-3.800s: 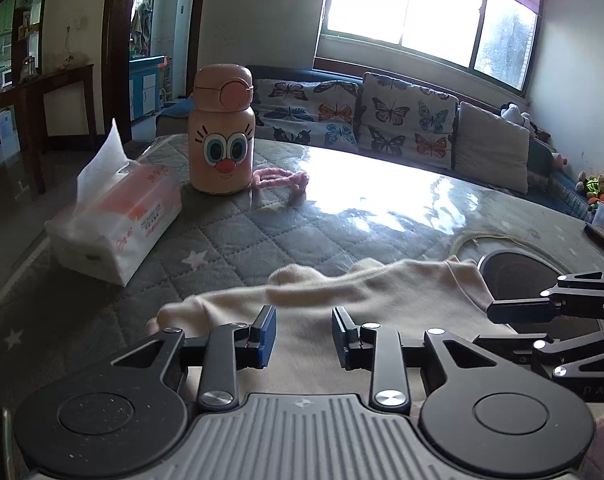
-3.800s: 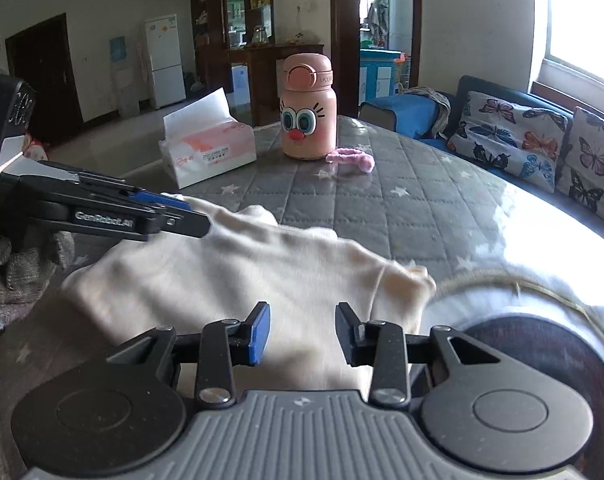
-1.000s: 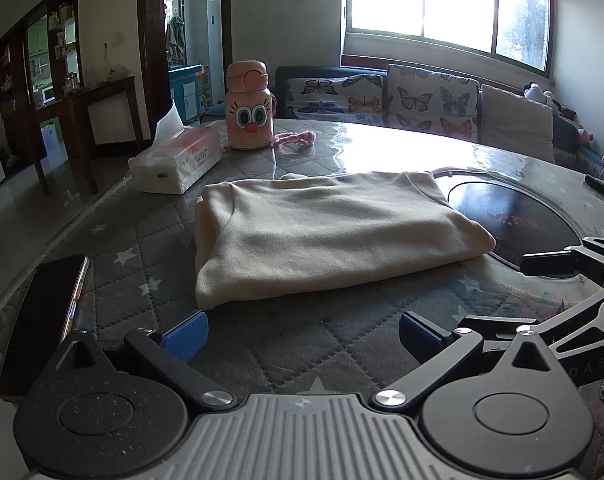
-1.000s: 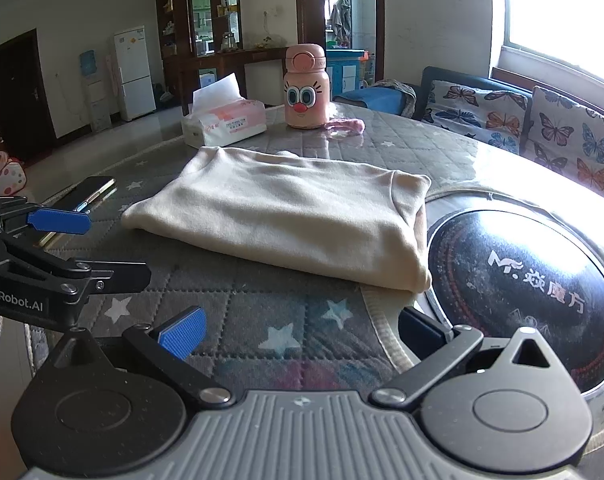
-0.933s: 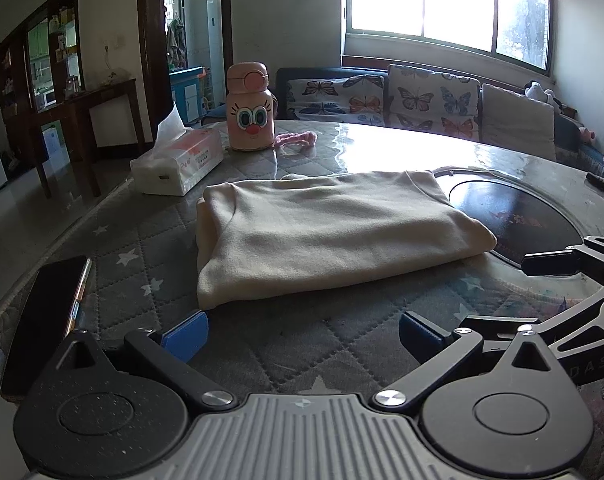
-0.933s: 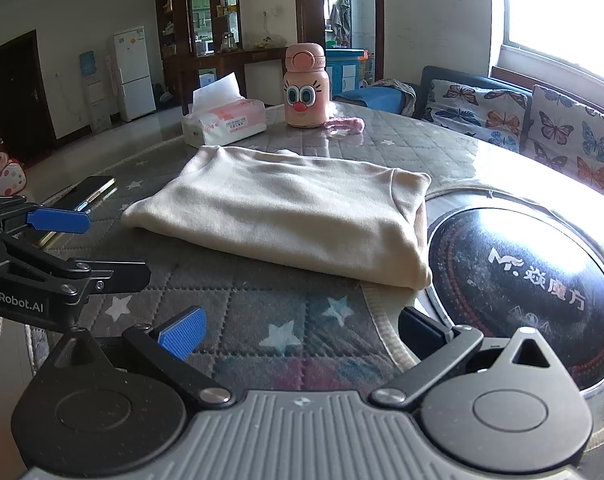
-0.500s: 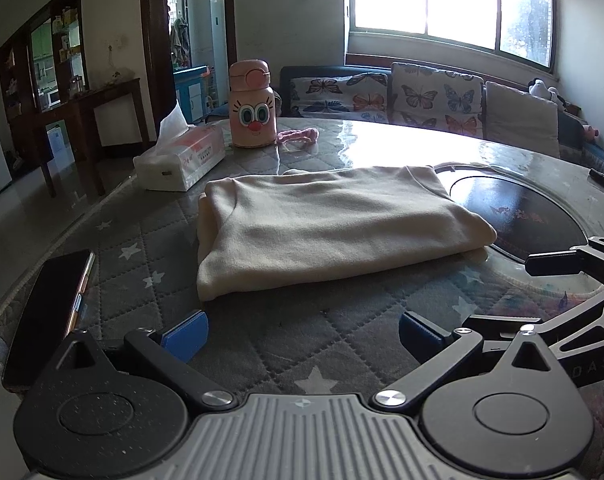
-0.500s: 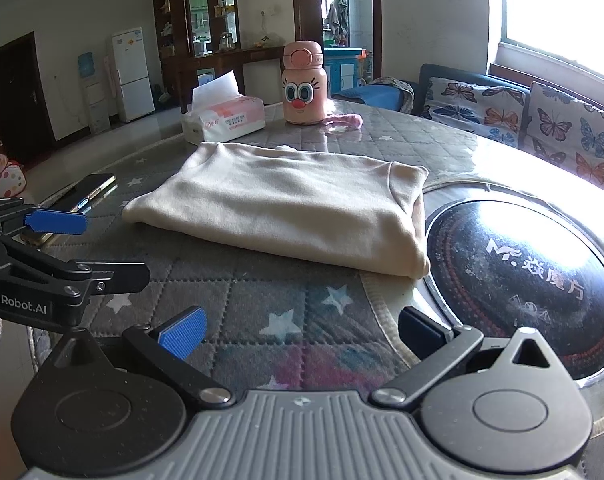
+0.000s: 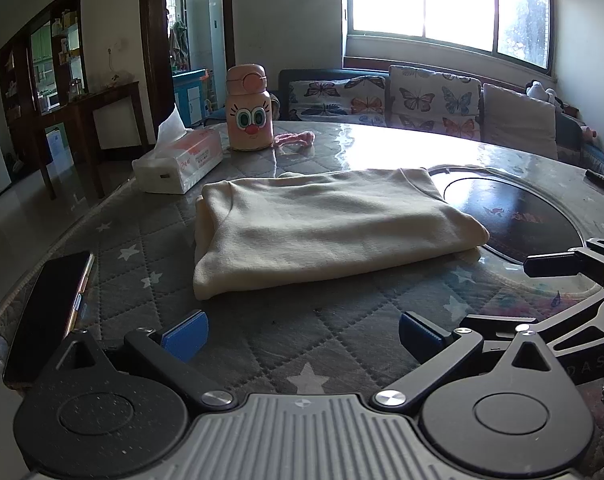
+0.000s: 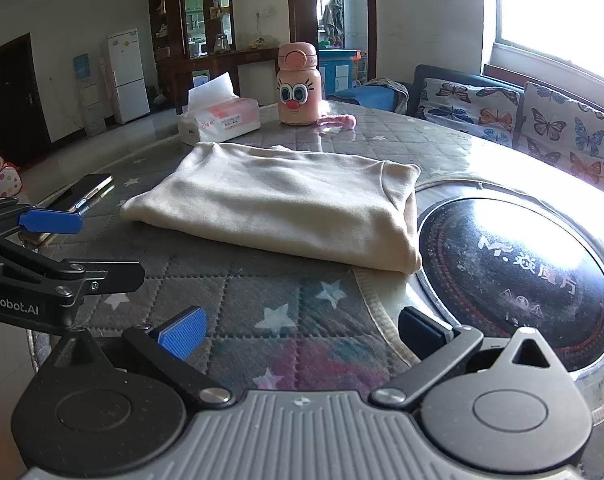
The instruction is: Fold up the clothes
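A cream garment [image 9: 322, 228] lies folded into a flat rectangle on the grey star-quilted table cover [image 9: 261, 344]; it also shows in the right wrist view [image 10: 277, 208]. My left gripper [image 9: 302, 334] is open and empty, hovering near the table's front edge, short of the garment. My right gripper [image 10: 299, 332] is open and empty, also short of the garment. The right gripper's fingers [image 9: 558, 258] show at the right edge of the left wrist view. The left gripper's blue pad [image 10: 49, 220] shows at the left of the right wrist view.
A black phone [image 9: 49, 312] lies at the table's left edge. A tissue box [image 9: 181, 164], a pink cartoon bottle [image 9: 249, 108] and a pink hair tie [image 9: 295, 138] stand beyond the garment. A black round hob [image 10: 518, 268] is set in the table beside the garment.
Over 3.8 seconds both grippers let go of the garment, opened wide and pulled back toward the table's front edge. In the last second both eased slightly; the garment lies still.
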### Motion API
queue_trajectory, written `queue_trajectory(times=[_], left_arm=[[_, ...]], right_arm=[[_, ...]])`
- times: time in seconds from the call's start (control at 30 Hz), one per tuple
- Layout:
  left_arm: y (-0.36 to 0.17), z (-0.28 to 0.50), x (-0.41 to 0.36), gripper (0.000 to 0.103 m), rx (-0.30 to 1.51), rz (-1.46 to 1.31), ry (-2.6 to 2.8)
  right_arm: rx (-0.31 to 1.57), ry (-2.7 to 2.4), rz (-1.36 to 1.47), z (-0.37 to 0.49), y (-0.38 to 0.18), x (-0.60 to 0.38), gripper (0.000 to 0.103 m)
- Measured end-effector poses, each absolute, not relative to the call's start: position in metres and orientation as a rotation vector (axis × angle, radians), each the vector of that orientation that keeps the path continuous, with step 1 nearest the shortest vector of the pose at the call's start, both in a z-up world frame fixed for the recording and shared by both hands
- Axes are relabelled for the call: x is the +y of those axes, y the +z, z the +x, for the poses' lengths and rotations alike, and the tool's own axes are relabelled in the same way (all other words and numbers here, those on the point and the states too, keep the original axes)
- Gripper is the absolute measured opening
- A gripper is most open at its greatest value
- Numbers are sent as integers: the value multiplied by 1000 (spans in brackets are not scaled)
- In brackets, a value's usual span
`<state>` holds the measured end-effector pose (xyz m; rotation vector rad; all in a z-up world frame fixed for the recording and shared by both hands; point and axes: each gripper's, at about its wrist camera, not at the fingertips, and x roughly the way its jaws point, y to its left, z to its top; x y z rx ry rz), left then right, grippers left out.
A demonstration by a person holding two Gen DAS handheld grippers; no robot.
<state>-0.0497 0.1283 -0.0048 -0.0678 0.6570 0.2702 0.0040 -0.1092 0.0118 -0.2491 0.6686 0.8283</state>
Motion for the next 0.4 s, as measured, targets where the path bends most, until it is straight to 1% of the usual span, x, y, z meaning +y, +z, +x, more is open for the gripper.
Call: queue_trajectory(times=[0.4], left_arm=[[-3,-53,126,103,649,-67,275]], right_arm=[[667,825,-245,1,12,-111,103]])
